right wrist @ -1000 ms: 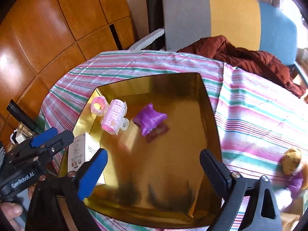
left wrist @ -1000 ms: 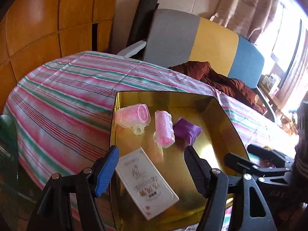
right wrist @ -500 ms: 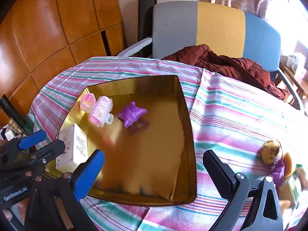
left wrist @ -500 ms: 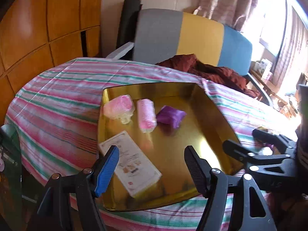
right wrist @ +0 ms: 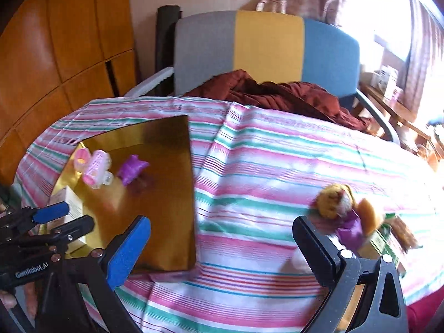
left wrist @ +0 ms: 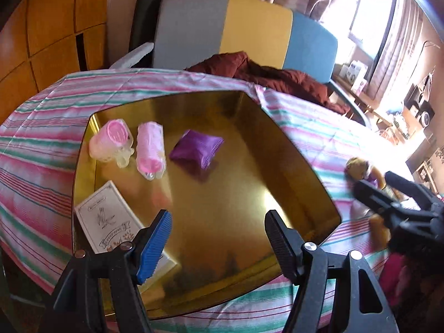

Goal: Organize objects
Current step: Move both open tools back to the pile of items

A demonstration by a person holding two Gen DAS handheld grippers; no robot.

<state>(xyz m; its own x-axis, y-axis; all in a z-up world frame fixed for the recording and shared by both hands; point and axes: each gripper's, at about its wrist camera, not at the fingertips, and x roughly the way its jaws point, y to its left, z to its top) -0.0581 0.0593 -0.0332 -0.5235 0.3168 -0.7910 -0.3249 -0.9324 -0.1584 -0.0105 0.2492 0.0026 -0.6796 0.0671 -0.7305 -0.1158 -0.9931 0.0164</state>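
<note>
Tray [left wrist: 277, 144], gold and glossy, sits on the striped tablecloth [right wrist: 277, 166] and already holds two pink hair rollers [left wrist: 149, 149], a purple pouch [left wrist: 197, 152] and a white box [left wrist: 111, 219] along its left side. Plush toy [right wrist: 337, 201], tan with a purple piece below it, lies on the cloth well apart from the tray, to the right, beside other small items at the table edge that are too blurred to name. Right gripper [right wrist: 222, 244] hangs over bare cloth between tray and toy, jaws spread wide, nothing in them. Left gripper [left wrist: 217, 230] hovers above the tray's near edge, jaws likewise apart and empty. Judgement: the toy is the likely next item. It should be light, soft and compressible, not fragile, and fuzzy enough that the ribbed pads will not slip. Best hold looks to be across the round head or upper body, closing well in since stuffing gives. The purple part may be loose fabric and a poor hold. Motion blur limits detail on the toy.
</note>
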